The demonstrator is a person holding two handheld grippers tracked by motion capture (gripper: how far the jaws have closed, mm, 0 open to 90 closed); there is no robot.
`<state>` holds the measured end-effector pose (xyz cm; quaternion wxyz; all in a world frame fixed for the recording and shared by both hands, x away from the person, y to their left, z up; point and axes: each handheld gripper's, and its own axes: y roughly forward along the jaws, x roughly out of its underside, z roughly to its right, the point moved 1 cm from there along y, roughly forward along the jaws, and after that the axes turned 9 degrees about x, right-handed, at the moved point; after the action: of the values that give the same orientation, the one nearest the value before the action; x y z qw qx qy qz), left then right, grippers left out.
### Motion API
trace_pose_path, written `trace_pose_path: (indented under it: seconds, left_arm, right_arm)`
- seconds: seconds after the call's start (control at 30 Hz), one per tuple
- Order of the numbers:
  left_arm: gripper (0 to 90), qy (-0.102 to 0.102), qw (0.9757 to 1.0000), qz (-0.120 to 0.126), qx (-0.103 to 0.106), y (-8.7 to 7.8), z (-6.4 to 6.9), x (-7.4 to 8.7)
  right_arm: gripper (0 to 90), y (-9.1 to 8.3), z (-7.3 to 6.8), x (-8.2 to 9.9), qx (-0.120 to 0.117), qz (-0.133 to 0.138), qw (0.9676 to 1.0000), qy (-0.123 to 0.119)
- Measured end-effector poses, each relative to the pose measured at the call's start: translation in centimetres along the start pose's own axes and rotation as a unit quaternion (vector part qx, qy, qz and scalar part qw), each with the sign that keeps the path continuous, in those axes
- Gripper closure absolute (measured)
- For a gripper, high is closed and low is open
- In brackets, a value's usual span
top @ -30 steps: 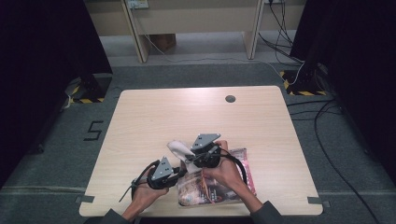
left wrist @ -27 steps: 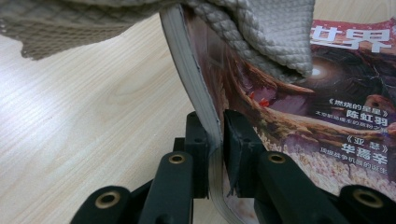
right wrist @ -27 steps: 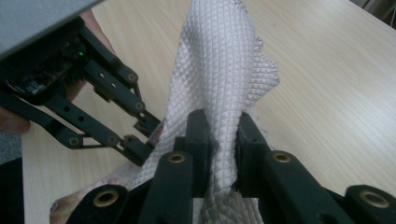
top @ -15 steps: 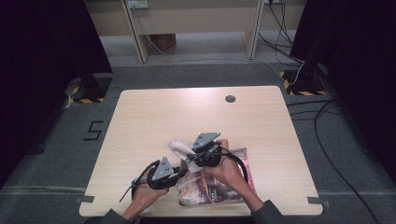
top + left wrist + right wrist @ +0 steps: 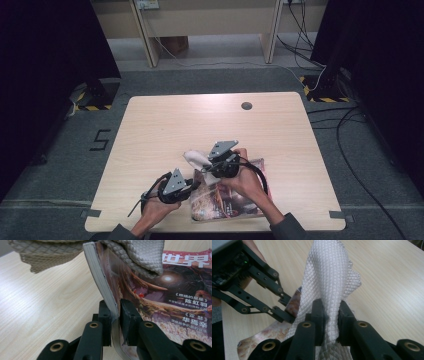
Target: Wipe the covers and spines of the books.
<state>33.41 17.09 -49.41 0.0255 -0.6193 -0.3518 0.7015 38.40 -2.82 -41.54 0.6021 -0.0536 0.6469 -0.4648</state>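
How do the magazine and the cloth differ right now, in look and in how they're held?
The magazine is glossy, printed and stiff, bending in one curve; the cloth is plain pale, quilted and limp, hanging in folds. The left tongs pinch the magazine's edge; the right tongs pinch the cloth's bunched middle. Both are clamped, and the cloth drapes over the magazine's top.

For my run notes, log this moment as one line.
left gripper: shut on magazine edge | right gripper: shut on cloth | cloth drapes over magazine | table
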Motion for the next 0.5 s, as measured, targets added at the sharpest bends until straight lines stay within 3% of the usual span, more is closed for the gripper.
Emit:
trace_pose_path:
  seconds: [0.2, 0.23, 0.27, 0.5]
  left_arm:
    - [79.4, 0.003, 1.0, 0.0, -0.001, 0.1, 0.1, 0.0]
    - [79.4, 0.004, 1.0, 0.0, -0.002, 0.1, 0.1, 0.0]
    - [79.3, 0.005, 1.0, 0.0, -0.003, 0.1, 0.1, 0.0]
    - [79.0, 0.004, 1.0, -0.001, -0.003, 0.0, 0.0, 0.0]
  right_arm:
    - [79.3, 0.1, -0.8, -0.7, -0.01, 0.012, 0.9998, -0.009]
    - [79.4, 0.0, -0.8, -0.6, -0.013, 0.005, 0.9999, 0.001]
    - [79.4, 0.1, -0.6, -0.5, -0.011, 0.009, 0.9999, -0.005]
    - [79.4, 0.1, 0.6, 0.5, -0.005, -0.001, 0.9999, 0.013]
